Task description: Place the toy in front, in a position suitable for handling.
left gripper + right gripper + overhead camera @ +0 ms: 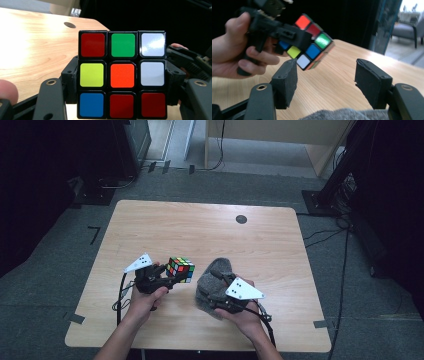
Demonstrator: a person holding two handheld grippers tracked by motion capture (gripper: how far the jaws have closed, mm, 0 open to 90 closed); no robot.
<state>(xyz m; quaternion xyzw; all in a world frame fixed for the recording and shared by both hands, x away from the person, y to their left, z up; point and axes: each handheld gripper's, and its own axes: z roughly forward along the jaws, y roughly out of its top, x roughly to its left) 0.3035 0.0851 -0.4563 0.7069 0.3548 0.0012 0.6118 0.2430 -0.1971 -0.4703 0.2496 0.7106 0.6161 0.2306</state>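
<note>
Puzzle cube clamped in the left gripper, right one hanging open over a grey cloth.

The left gripper (pixel 176 276) has its jaws pressed on both sides of the puzzle cube (pixel 181 269), holding it up off the wooden table (pixel 150 220), a bit left of the middle and near the front edge. The right gripper (pixel 325 82) sits just beside it with its jaws spread apart and nothing between them, the grey cloth (pixel 207 282) lying right under it on the table. The cube's face toward the left gripper has an orange centre square.
</note>
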